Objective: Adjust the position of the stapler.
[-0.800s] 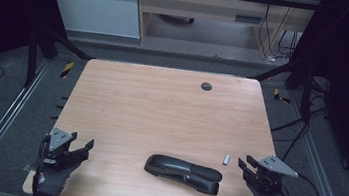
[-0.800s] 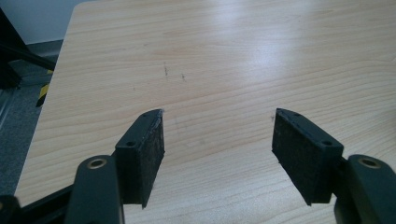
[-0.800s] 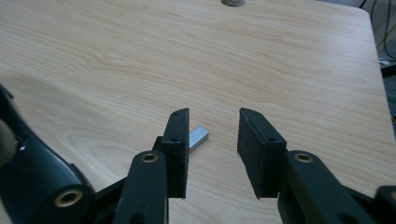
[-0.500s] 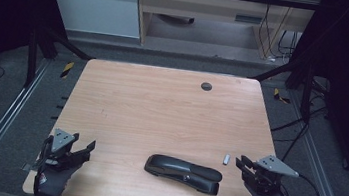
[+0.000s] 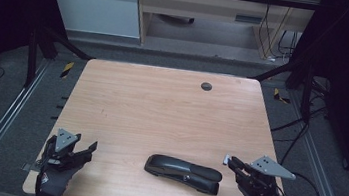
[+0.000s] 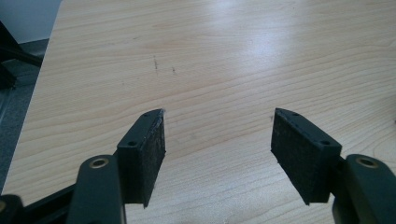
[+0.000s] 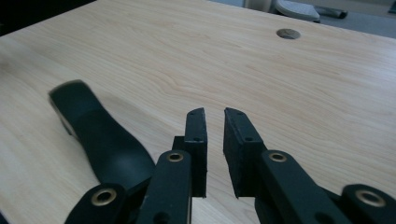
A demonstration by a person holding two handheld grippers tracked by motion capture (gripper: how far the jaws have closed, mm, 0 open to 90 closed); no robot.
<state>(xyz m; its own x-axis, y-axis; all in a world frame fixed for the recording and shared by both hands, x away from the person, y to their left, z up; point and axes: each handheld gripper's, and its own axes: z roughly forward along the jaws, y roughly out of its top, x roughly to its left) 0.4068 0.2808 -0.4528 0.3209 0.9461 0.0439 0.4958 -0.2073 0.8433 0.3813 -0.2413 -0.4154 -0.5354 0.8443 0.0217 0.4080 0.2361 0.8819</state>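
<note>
A long black stapler-like object [image 5: 183, 172] lies flat near the table's front edge, between my two grippers; in the right gripper view its dark body [image 7: 98, 130] lies just left of the jaws. My left gripper [image 5: 88, 150] rests at the front left corner, and its jaws [image 6: 217, 135] stand wide open over bare wood. My right gripper [image 5: 233, 163] is at the front right, right of the black object, with its jaws [image 7: 214, 116] only a narrow gap apart and nothing between them. A small pale piece [image 5: 226, 159] lies right at its tips.
The wooden table [image 5: 160, 111] has a round dark grommet hole [image 5: 206, 86] near its far edge, also in the right gripper view [image 7: 287, 33]. Metal rails and cables run along the floor on both sides. A desk stands beyond the table.
My right gripper has crept a little to the left, up to the small pale piece. The left gripper and the black object have hardly moved.
</note>
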